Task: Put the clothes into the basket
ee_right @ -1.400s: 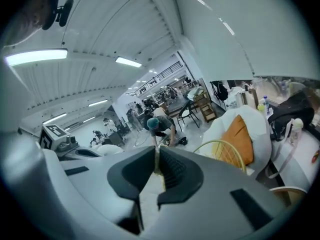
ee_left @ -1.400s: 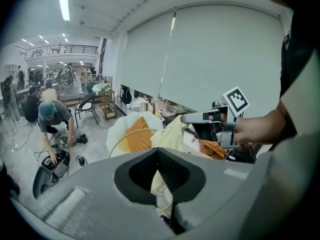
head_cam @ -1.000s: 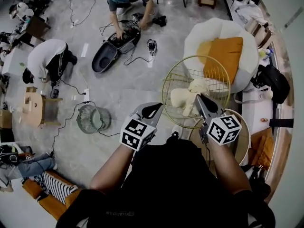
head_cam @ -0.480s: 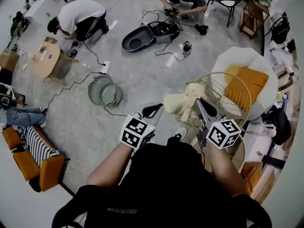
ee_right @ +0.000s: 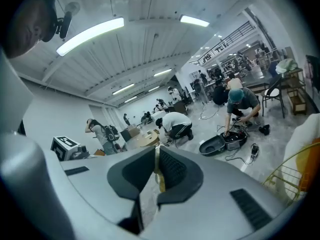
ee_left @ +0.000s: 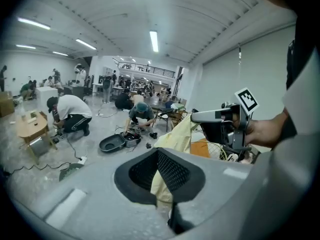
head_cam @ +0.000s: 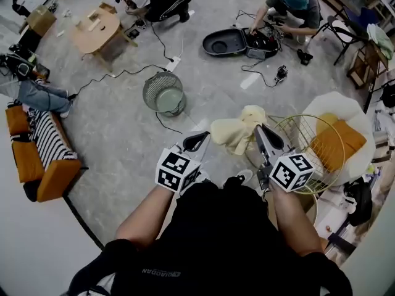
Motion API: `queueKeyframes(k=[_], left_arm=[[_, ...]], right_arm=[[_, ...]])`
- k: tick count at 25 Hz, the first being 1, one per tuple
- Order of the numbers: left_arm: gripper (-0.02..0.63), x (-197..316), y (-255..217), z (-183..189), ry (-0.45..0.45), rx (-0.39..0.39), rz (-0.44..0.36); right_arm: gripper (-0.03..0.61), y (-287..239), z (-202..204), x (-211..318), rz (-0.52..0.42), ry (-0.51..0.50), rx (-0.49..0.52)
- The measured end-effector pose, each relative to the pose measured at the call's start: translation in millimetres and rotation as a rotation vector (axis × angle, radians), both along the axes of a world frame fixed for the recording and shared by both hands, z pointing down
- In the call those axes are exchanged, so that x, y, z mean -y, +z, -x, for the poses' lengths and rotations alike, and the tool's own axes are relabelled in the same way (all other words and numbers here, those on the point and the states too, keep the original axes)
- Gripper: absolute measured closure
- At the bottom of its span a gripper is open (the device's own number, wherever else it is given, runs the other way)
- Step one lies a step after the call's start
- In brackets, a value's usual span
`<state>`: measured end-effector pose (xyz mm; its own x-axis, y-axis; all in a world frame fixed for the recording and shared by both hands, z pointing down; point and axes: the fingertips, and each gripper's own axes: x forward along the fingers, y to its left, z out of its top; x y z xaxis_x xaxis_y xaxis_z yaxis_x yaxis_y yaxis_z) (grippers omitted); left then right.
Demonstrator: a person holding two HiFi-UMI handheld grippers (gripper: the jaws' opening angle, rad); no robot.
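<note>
A pale yellow garment (head_cam: 233,131) hangs bunched between my two grippers, over the floor just left of the gold wire basket (head_cam: 295,134). In the head view my left gripper (head_cam: 196,142) and right gripper (head_cam: 262,131) each hold a side of it. The left gripper view shows my left gripper (ee_left: 160,176) shut on a fold of the yellow cloth (ee_left: 175,136), which runs up to the right gripper (ee_left: 220,116). My right gripper (ee_right: 156,176) is shut on a thin strip of the same cloth (ee_right: 158,170).
Behind the basket is a round white seat with an orange cushion (head_cam: 336,142). A round green fan-like object (head_cam: 164,94) and cables lie on the floor ahead. Two people crouch farther off, one by an open black case (head_cam: 237,42). An orange sofa (head_cam: 40,159) stands left.
Both grippers have swung left with the garment, from above the wire basket to beside its left rim. The head view has turned the same way, so the basket now sits at the right.
</note>
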<state>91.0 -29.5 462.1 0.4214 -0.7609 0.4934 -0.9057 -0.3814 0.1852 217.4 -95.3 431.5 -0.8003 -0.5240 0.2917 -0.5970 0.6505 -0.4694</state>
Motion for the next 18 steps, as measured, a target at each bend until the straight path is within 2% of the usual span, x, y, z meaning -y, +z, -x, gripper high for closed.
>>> queueKeyframes(k=[12,18], left_arm=[[0.611,-60.5,6.5,116.9,-0.246,-0.001,-0.003],[0.611,-76.1,11.5,158.9,-0.360,-0.011,0.002]], right_arm=[[0.540,11.8,118.5,-22.3,0.002,-0.183,-0.029],[0.540,15.7,170.1,-30.6,0.004,-0.298,-0.037]])
